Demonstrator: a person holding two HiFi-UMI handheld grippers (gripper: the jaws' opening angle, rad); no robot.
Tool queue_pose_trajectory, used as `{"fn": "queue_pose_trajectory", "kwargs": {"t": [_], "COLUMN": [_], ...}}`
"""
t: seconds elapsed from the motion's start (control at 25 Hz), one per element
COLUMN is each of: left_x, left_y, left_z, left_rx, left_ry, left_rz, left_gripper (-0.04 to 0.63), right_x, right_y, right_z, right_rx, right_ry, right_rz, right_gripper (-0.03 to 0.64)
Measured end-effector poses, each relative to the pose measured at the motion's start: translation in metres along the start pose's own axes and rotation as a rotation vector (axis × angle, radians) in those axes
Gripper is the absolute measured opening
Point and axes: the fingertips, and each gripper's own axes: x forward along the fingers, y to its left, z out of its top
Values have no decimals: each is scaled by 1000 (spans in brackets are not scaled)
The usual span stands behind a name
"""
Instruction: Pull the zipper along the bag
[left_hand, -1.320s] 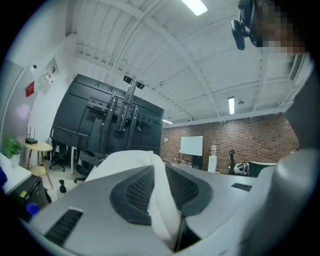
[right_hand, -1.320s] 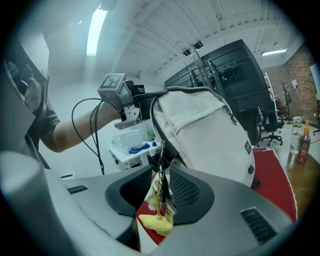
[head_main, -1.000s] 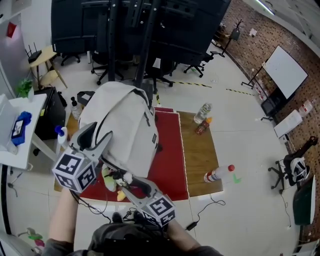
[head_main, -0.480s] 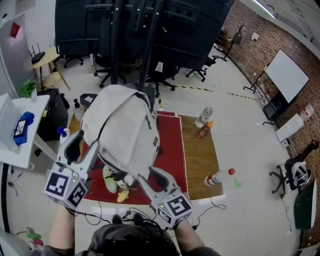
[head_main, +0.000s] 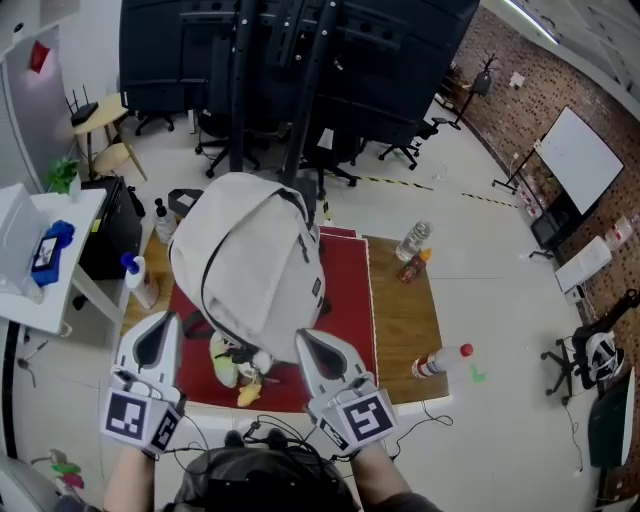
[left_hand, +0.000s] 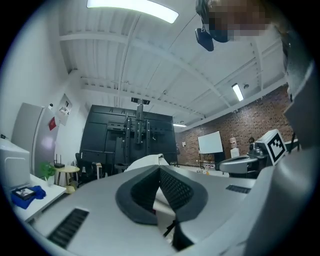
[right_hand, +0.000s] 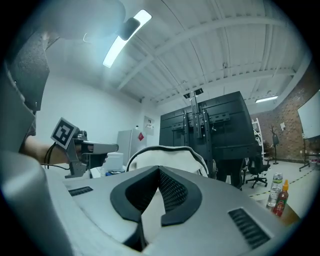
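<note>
An office-like lab, from where I sit.
I see a tall black equipment rack (head_main: 290, 60); wheeled office chairs (head_main: 405, 150) stand at its foot, a brick wall (head_main: 505, 90) and whiteboard (head_main: 580, 160) to its right, a white desk (head_main: 75, 225) to its left.

L gripper (head_main: 160, 325) & R gripper (head_main: 308, 340) are pointing level, side by side; both jaws just been closing, tips meeting, nothing btwn.

Bright, even light comes from ceiling strip lamps (left_hand: 132, 9), leaving only soft shadows. Both gripper views bulge and fall into dark corners, and their nearest surfaces are blurred.
</note>
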Motion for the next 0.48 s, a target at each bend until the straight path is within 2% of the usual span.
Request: {"fn": "queue_pose_trajectory", "kwargs": {"t": [0.2, 0.48], "left_x": [-3, -4], "left_y": [-8, -14], "left_z": [-28, -44], "left_rx": [1, -16], "left_ry": [60, 71], "left_rz": [-20, -20], "left_gripper": [14, 14], "right_x": [3, 8], "right_y": [8, 12], "right_z": [-7, -15], "right_rx": [30, -43], "right_ry": [-7, 23], "right_rz": [20, 10], "right_gripper": [9, 6]}}
